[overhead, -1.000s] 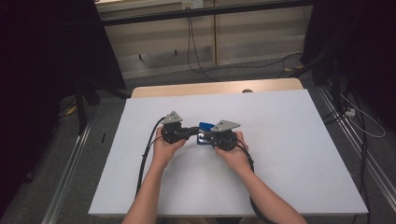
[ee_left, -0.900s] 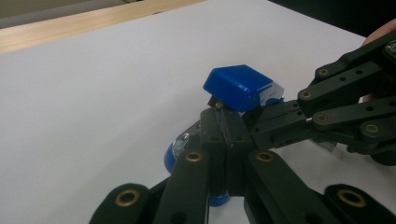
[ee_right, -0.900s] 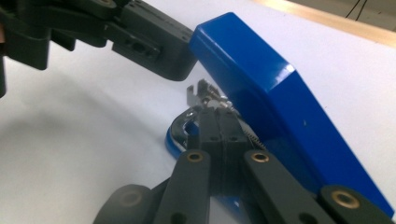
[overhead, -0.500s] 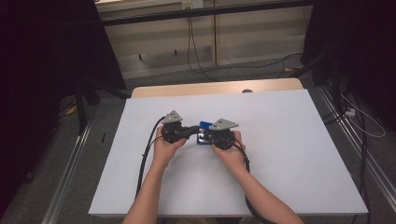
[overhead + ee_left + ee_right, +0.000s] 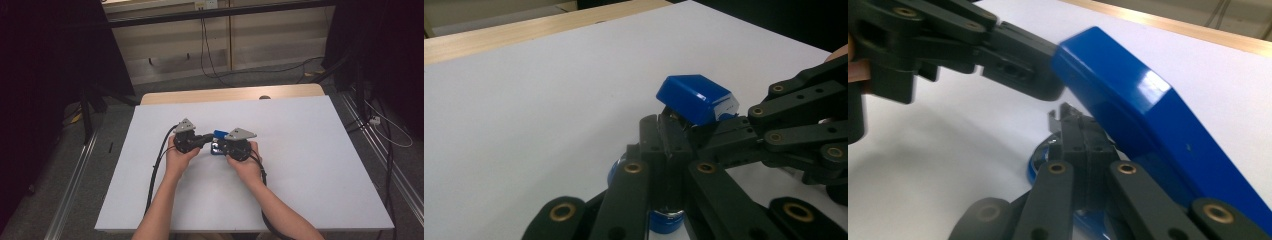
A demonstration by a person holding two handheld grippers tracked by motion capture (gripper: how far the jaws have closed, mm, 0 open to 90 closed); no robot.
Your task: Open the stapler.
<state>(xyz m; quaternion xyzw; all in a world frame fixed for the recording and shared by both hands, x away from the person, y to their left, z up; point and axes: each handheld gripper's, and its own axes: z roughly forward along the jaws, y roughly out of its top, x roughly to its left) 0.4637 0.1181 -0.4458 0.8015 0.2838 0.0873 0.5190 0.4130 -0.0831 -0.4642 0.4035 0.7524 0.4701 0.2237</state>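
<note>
Both grippers are meeting at the middle of the white bench (image 5: 310, 165), working on one small blue object (image 5: 218, 134) that appears to be a hinged device, possibly a stapler; its exact type cannot be confirmed.

The left gripper (image 5: 204, 139) is reaching in from the person's left. In the left gripper view its jaws are drawn narrow, nearly together, and appear to be pinching a thin part under the raised blue top (image 5: 696, 97); what exactly sits between them is hidden.

The right gripper (image 5: 223, 146) is coming in from the opposite side. In the right gripper view its jaws are likewise narrow and seem to be bearing on the blue base (image 5: 1040, 162), with the blue top (image 5: 1148, 115) standing tilted above them.

Judgement: the step in hand looks like opening or separating the top from the base. To do this well, the right gripper should be pinning the base flat to the bench while the left works slowly about the hinge. Risks are the glossy plastic slipping and the two grippers fouling each other.
</note>
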